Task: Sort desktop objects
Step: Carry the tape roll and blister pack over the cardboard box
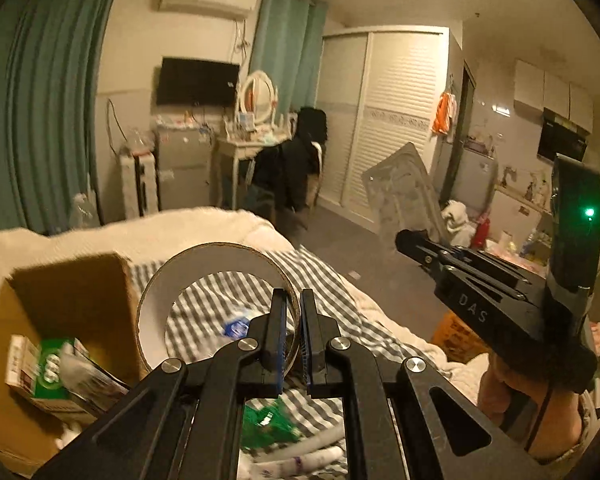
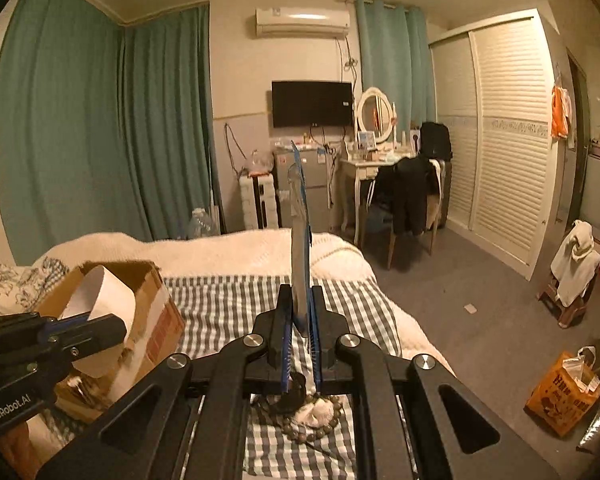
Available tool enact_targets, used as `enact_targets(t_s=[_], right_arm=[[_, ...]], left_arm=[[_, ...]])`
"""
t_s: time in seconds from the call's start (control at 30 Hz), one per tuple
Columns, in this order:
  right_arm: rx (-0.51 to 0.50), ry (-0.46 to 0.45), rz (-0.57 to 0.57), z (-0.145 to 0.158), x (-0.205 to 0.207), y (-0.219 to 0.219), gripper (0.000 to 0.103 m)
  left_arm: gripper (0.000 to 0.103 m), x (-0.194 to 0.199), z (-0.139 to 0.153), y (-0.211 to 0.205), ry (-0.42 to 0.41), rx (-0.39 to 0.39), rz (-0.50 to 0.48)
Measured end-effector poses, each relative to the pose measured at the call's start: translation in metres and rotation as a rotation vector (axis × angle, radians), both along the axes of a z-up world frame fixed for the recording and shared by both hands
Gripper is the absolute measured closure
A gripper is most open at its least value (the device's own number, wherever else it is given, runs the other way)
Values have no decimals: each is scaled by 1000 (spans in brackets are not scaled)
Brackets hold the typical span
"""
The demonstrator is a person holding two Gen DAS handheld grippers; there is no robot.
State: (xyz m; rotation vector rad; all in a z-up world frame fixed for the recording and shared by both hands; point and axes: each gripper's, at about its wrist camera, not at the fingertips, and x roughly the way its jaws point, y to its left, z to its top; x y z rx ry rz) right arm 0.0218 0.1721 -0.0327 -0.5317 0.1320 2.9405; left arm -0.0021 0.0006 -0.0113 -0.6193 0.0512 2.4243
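Note:
My left gripper point(image 1: 294, 300) is shut on the rim of a wide tape roll point(image 1: 204, 276), held above the bed beside an open cardboard box point(image 1: 76, 300). The roll also shows in the right wrist view point(image 2: 108, 296), over the box point(image 2: 156, 312). My right gripper point(image 2: 300, 300) is shut on a flat clear blister pack with blue edges point(image 2: 299, 216), held upright and edge-on. That pack shows in the left wrist view point(image 1: 400, 192) beyond the right gripper point(image 1: 404, 240). The box holds a green-and-white carton point(image 1: 48, 372) and other packets.
A grey checked sheet point(image 2: 228, 304) covers the bed, with a white blanket point(image 2: 220, 252) behind. A bead bracelet point(image 2: 316, 424) lies under my right gripper. A green packet point(image 1: 268, 420) and white tubes point(image 1: 300, 456) lie below my left gripper. An orange bag point(image 2: 560, 396) stands on the floor.

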Motion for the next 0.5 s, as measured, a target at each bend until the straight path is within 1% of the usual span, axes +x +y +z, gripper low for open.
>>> enact_targets(t_s=[0.1,0.3,0.5], right_arm=[[-2,23,13,8,1,-8,96],[-8,63,51,22,2,-29,96],[-5,99,96,36,0,-52,96]], left_arm=[[97,3,10,-8,37,-10,30],[97,1,21,-25,64,-18,77],[97,-3,33,-53,88,-16,131]])
